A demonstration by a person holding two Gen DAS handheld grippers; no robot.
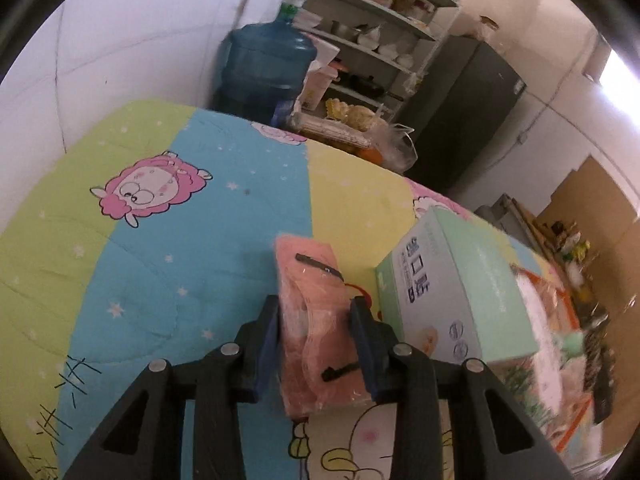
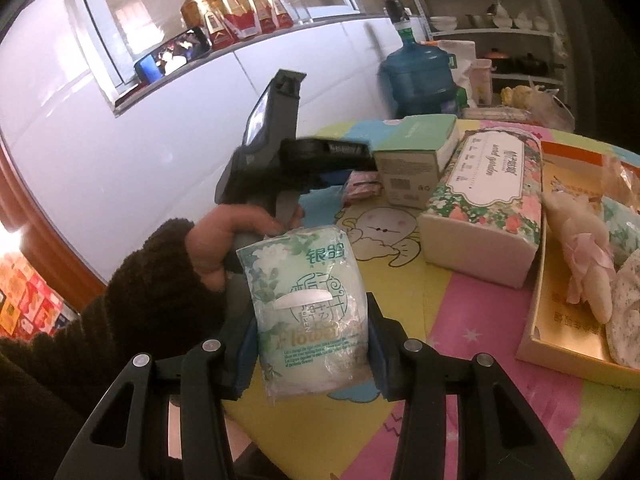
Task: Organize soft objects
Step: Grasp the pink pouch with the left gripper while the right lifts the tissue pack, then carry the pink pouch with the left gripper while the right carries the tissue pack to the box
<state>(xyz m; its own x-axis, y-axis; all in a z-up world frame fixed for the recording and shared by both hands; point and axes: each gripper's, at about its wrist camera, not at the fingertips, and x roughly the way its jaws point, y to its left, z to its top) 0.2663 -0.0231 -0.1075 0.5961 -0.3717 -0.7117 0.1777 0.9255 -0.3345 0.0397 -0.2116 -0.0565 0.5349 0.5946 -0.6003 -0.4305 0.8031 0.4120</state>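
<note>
The left hand-held gripper (image 1: 314, 320) is clamped on a pink tissue pack (image 1: 312, 328), a soft plastic-wrapped packet with a dark tear strip on top, its sides pinched in by the blue pads (image 1: 267, 344); it sits low over the cartoon-print quilt (image 1: 180, 240) covering the worktop. The right hand-held gripper (image 2: 310, 344) grips a white-and-green tissue pack (image 2: 308, 312), printed with flowers and green lettering under crinkled film, and holds it above the quilt's pink and yellow stripes. In the left wrist view, a mint-green carton (image 1: 460, 292) stands just beside the pink pack at three o'clock, close against the right finger, and behind it what seems to be an orange-rimmed tray is too blurred to read. In the right wrist view, a hand (image 2: 228, 236) in a dark fleecy sleeve (image 2: 140, 300) holds the other tool at eleven o'clock from the green pack, between it and the mint carton. A floral tissue box (image 2: 488, 204) lies at one o'clock, and an open orange box (image 2: 560, 320) at three o'clock holds a pale plush toy (image 2: 580, 252). A blue water jug (image 2: 416, 76) stands beyond the worktop at twelve o'clock, beside white shelves (image 2: 500, 12) of crockery.
</note>
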